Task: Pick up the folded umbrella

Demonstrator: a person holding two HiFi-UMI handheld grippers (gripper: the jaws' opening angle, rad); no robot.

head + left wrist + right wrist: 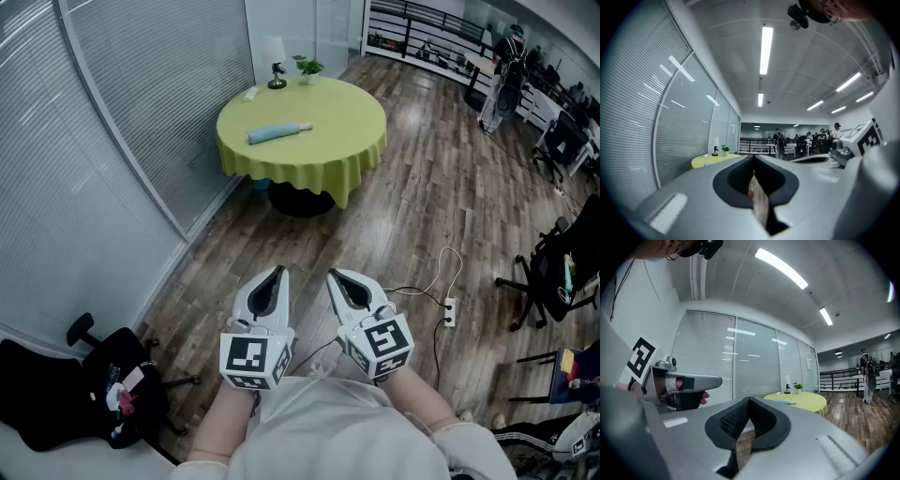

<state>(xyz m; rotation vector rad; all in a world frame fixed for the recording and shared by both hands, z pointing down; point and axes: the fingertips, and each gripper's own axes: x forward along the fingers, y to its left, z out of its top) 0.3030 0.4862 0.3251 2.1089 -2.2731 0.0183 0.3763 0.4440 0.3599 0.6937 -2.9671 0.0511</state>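
1. The folded umbrella is pale blue and lies flat on the round table, on its yellow-green cloth. It is straight ahead of both hand-held grippers and well apart from them, and nothing touches it.
2. Beyond the umbrella, at the table's far edge, stand a small potted plant and a dark figurine. Both are clear of the umbrella.
3. A long stretch of wooden floor lies between the table and the grippers. A white cable trails on it off to the right of the right gripper.
4. The left hand-held gripper is held close to the person's body and points about level. Its jaws are closed together with nothing in them.
5. The right hand-held gripper is just beside the left one. Its jaws also meet at the tips and are empty. In the right gripper view the umbrella shows small and distant, a little right of the jaw tips.
6. My reading is that the task is at its very start, with the approach not yet made.
7. The next move calls for crossing the floor to the table and opening one gripper's jaws. They should then come down across the umbrella's narrow body rather than along it, since it looks soft and could roll.
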